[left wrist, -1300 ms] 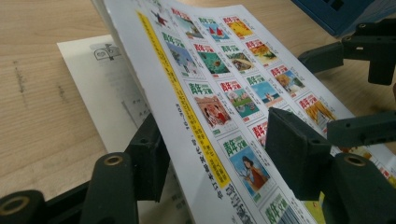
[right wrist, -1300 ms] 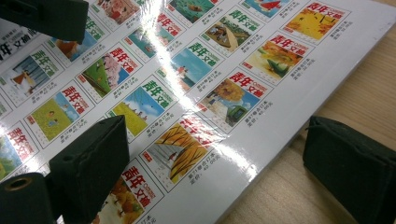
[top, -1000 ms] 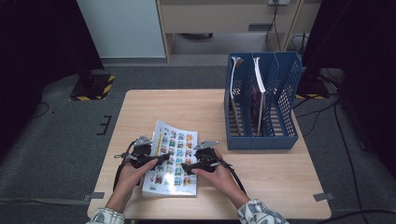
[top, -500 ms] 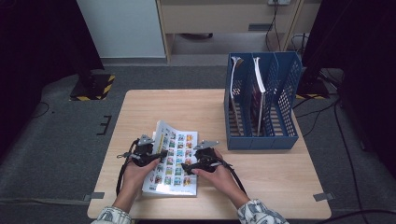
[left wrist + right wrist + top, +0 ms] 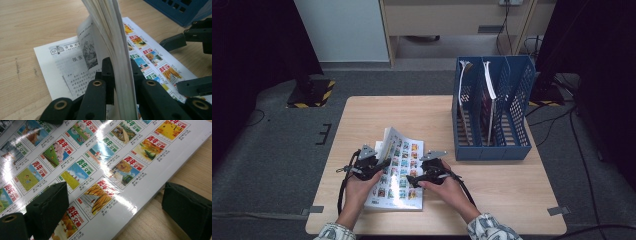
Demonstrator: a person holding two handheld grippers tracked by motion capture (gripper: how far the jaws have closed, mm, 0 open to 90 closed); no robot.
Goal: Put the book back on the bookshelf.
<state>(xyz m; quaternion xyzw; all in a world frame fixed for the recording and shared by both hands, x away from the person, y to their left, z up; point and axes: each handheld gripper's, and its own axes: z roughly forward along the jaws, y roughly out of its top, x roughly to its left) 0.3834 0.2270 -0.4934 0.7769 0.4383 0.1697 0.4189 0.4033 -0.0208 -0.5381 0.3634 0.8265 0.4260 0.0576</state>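
A magazine (image 5: 401,172) with rows of small colour pictures lies on the wooden table (image 5: 497,182) near its front edge. My left gripper (image 5: 382,164) is at its left side. Its jaws have just been closing and now pinch a thick sheaf of lifted pages (image 5: 117,47), which stands upright between them (image 5: 120,66). A text page (image 5: 72,67) lies flat beneath. My right gripper (image 5: 413,180) stands open at the magazine's right side. One of its pads (image 5: 48,205) is over the glossy picture page (image 5: 100,165), and the other is over bare wood beyond the edge.
A blue mesh file holder (image 5: 492,115) stands at the table's back right with a few magazines upright in its slots. The far left of the table is bare wood. Dark floor and a cabinet lie beyond the table.
The left jaws have closed onto the raised sheaf of pages, which now stands steeper. The right hand and the file holder have not moved.
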